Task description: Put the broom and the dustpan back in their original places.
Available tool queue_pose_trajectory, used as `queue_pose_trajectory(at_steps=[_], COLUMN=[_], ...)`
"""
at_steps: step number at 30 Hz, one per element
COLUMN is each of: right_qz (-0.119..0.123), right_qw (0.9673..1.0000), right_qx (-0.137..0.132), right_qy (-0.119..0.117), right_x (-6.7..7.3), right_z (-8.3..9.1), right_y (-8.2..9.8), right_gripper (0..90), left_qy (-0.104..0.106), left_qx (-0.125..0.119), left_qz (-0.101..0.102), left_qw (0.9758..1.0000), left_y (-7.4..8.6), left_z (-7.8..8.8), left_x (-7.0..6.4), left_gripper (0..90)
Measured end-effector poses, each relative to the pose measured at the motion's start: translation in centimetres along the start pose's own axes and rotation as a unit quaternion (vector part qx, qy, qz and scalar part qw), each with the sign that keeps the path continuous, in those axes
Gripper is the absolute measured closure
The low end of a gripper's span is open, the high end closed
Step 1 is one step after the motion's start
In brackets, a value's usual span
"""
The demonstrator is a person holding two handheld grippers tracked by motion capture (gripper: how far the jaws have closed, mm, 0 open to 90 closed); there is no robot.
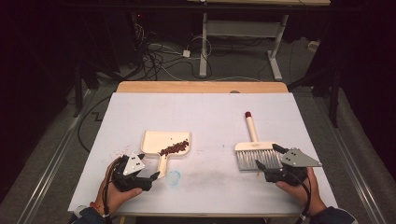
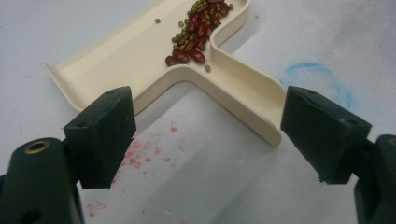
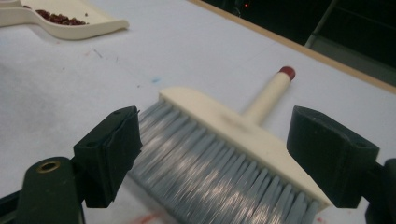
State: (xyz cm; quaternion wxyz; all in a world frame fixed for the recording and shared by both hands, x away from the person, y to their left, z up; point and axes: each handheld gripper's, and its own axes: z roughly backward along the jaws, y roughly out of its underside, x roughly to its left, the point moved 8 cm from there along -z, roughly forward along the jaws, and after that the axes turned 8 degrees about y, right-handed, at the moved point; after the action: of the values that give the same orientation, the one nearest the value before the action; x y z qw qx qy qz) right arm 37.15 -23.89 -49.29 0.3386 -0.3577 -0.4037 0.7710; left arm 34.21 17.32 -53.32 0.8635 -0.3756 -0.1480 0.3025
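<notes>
**Worktop inventory: dustpan with beans, hand brush, two grippers**

Item 1. Left gripper point(image 1: 150, 176), held in the person's left hand point(image 1: 109, 196) at the near left of the white worktop point(image 1: 205, 116). Jaws stand wide apart and hold nothing. In the left gripper view they frame the end of the dustpan's handle, which lies between them but apart from both.

Item 2. Dustpan point(image 1: 159, 141), cream plastic, flat on the worktop just ahead of the left gripper, handle pointing toward the person. Judged light and rigid with a smooth, somewhat slippery surface. Best hold is likely across the handle point(image 2: 247, 93), whose raised side walls give the jaws something to bite. Must stay level when lifted, or the load will roll.

Item 3. Beans point(image 2: 198, 35), dark red with small green ones mixed in, gathered in the pan near the root of the handle. Loose, hard, quick to scatter. Faint red smudges mark the worktop near the left jaw.

Item 4. Blue chalky ring point(image 1: 173, 178) on the worktop, right of the dustpan handle.

Item 5. Brush point(image 1: 256, 148), cream head, grey bristles facing the person, red-tipped handle point(image 1: 251, 126) pointing away. Light; bristles soft and yielding, so the stiff head or handle is the sounder hold.

Item 6. Right gripper point(image 1: 268, 158), in the right hand point(image 1: 299, 191). Jaws wide, empty, straddling the bristle end.
</notes>
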Motion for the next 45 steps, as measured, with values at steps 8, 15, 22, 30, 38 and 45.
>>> queue_pose_trajectory(at_steps=[8, 15, 22, 30, 38, 45], right_qz=[0.011, 0.013, 0.015, 0.019, 0.019, 0.020], right_qw=[0.9999, 0.9998, 0.9998, 0.9997, 0.9997, 0.9997], right_qx=[0.000, 0.005, -0.003, -0.005, -0.007, -0.008], right_qy=[-0.009, -0.015, -0.016, -0.012, -0.012, -0.011], right_x=[0.8, 1.4, 1.6, 1.8, 1.7, 1.7], right_z=[0.5, 0.6, 0.7, 0.7, 0.9, 0.9], right_y=[1.2, 1.5, 1.3, 1.0, 0.9, 0.9], right_gripper=[17.8, 17.8, 17.8, 17.8, 17.8, 17.8], left_qy=[-0.002, -0.006, -0.007, -0.006, -0.005, -0.005], left_qx=[-0.001, -0.003, -0.003, -0.006, -0.002, -0.001], left_qz=[-0.003, 0.000, -0.007, -0.007, -0.008, -0.006], left_qw=[1.0000, 1.0000, 0.9999, 0.9999, 1.0000, 1.0000], left_y=[-0.1, -0.1, 0.0, 0.0, 0.0, 0.1], left_z=[0.0, 0.2, 0.4, 0.5, 0.3, 0.2], left_x=[0.0, -0.1, -0.2, -0.3, -0.4, -0.3], left_gripper=[17.9, 17.9, 17.9, 17.9, 17.9, 17.9])
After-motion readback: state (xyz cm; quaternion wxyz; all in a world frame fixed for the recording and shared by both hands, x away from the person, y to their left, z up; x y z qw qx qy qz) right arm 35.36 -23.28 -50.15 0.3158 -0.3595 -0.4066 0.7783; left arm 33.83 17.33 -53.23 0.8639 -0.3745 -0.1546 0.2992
